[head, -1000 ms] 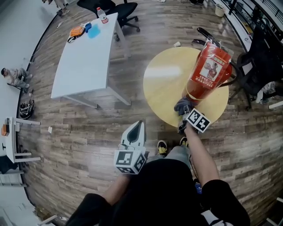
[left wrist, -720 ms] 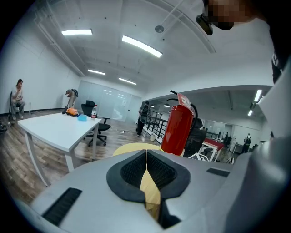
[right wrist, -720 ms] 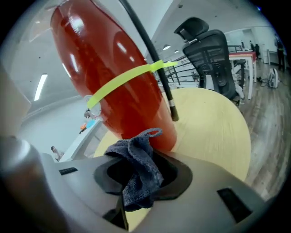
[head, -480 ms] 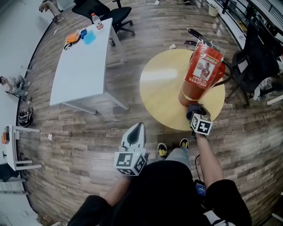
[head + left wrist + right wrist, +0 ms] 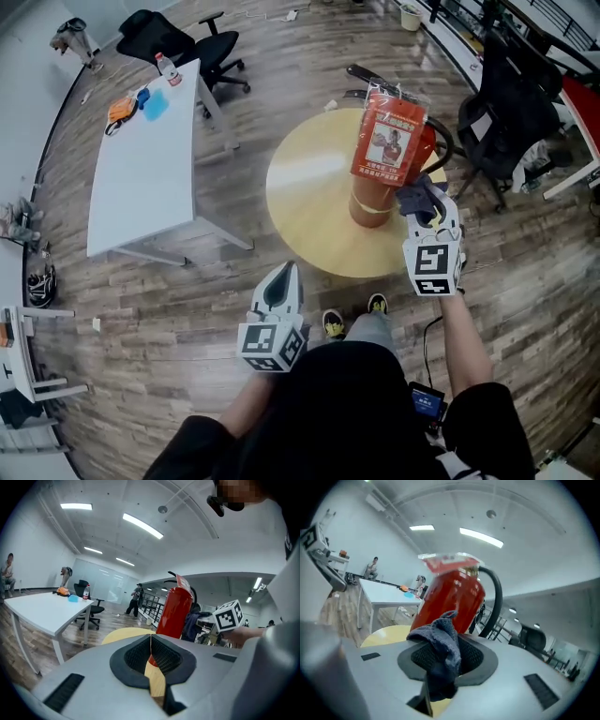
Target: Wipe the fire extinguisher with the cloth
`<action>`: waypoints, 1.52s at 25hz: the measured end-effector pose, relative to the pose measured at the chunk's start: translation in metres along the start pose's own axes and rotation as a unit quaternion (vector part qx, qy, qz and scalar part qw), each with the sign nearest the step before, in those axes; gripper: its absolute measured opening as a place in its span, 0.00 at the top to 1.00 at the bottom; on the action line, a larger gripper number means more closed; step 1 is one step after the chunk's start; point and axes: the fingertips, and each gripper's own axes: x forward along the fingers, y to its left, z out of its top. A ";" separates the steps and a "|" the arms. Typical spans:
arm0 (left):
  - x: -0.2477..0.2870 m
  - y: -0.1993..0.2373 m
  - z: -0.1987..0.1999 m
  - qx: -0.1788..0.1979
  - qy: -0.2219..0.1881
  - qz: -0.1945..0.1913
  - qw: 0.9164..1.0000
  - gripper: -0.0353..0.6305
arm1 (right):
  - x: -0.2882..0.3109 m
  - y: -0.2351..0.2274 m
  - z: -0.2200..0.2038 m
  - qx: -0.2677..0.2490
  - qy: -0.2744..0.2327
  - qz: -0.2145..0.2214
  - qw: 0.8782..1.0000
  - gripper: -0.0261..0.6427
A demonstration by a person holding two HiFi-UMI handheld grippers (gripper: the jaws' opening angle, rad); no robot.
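**Cloth at the extinguisher's flank**

The red fire extinguisher [image 5: 389, 155] stands upright on a round yellow desk [image 5: 309, 202]. The right gripper [image 5: 424, 208] sits at the extinguisher's right side, low on the cylinder. Its fingers are clamped on a grey-blue cloth [image 5: 442, 641], which is bunched up just beside the red shell. The left gripper [image 5: 286, 272] hangs well apart from the extinguisher, to its near left and off the desk. Its fingers are pressed together with nothing between them.

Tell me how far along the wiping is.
Done: cloth gripped in right tongs. In hand: cloth held by the extinguisher's lower side; contact unclear. To do: no telling how much is wiped, so assume most of the body. The left tongs are shut, empty, idle.
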 end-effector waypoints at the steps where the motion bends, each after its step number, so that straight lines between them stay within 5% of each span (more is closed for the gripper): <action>1: 0.003 -0.003 0.001 0.000 -0.001 -0.006 1.000 0.91 | -0.006 -0.005 0.019 -0.021 -0.009 0.004 1.000 0.78; 8: 0.011 -0.029 0.005 0.001 -0.009 -0.033 0.999 0.91 | -0.034 -0.037 0.111 0.006 -0.046 0.055 0.997 0.78; 12: 0.011 -0.028 0.007 -0.004 -0.012 -0.030 0.999 0.91 | -0.030 -0.045 0.101 0.107 -0.060 0.089 0.989 0.78; 15: 0.008 -0.026 0.008 -0.009 -0.010 -0.028 1.000 0.91 | -0.023 -0.038 0.070 0.190 -0.042 0.118 0.974 0.78; 22: 0.011 -0.027 0.006 -0.006 -0.003 -0.021 1.000 0.91 | 0.007 0.008 -0.022 0.238 -0.005 0.139 0.961 0.78; 31: 0.024 -0.042 -0.001 0.002 0.029 0.004 1.000 0.91 | 0.052 0.082 -0.161 0.187 0.138 0.186 0.955 0.78; 38: 0.059 -0.068 0.005 0.018 0.048 0.024 0.998 0.91 | 0.089 0.070 -0.241 0.128 0.217 0.200 0.947 0.78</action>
